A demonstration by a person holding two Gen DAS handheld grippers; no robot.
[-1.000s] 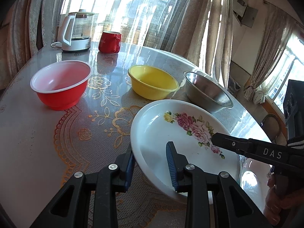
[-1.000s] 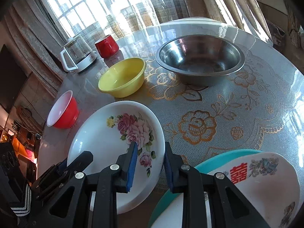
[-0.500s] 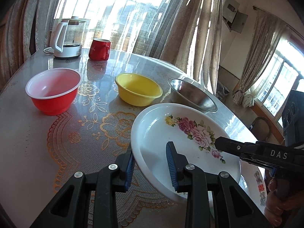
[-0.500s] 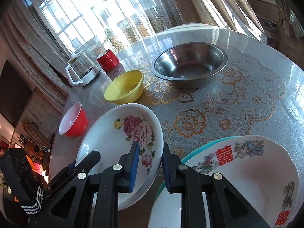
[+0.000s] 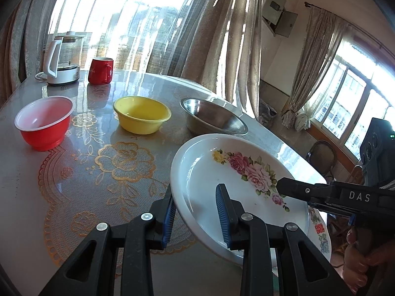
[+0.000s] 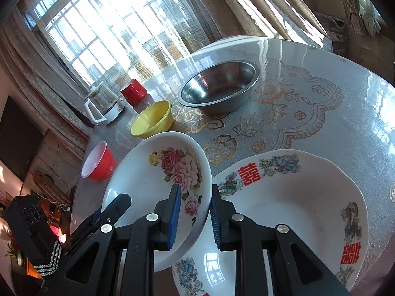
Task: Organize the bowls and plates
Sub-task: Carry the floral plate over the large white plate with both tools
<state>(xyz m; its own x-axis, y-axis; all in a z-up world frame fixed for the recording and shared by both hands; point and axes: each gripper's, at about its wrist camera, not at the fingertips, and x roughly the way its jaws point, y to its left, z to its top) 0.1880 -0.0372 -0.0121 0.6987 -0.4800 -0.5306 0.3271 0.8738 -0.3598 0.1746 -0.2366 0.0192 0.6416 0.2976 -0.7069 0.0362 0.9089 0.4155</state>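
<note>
Two handheld grippers are clamping opposite edges of one flowered plate (image 5: 237, 185). The left gripper (image 5: 195, 215) is pointing down and forward, its blue pads straddling the near rim. The right gripper (image 6: 193, 215) is reaching in from the other side, angled steeply down, its jaws pinching the rim. A hand (image 5: 363, 264) is wrapping the right gripper's handle at the lower right corner of the left view.
</note>
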